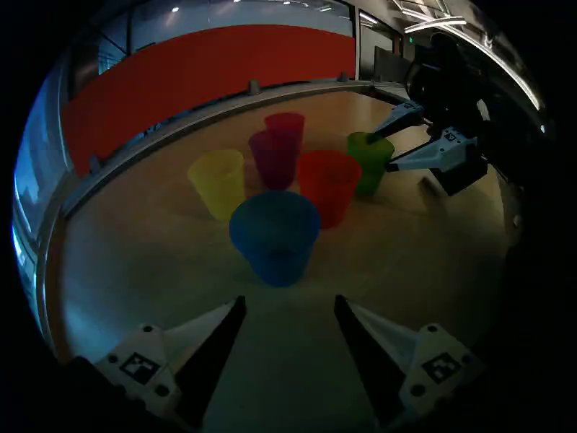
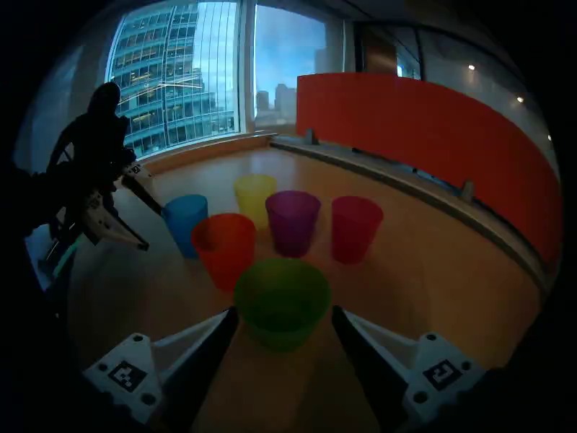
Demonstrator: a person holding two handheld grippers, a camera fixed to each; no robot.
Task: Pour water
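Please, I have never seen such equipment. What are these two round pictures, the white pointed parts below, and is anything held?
No robot here: a person holds two claws, each with two fingers and a camera looking along them. The left gripper view rides the left claw, open, facing a blue cup. The right gripper view rides the right claw, open, its fingers either side of a green cup. A yellow cup, purple cup, orange cup and pink cup stand nearby on the wooden table. Nothing is gripped.
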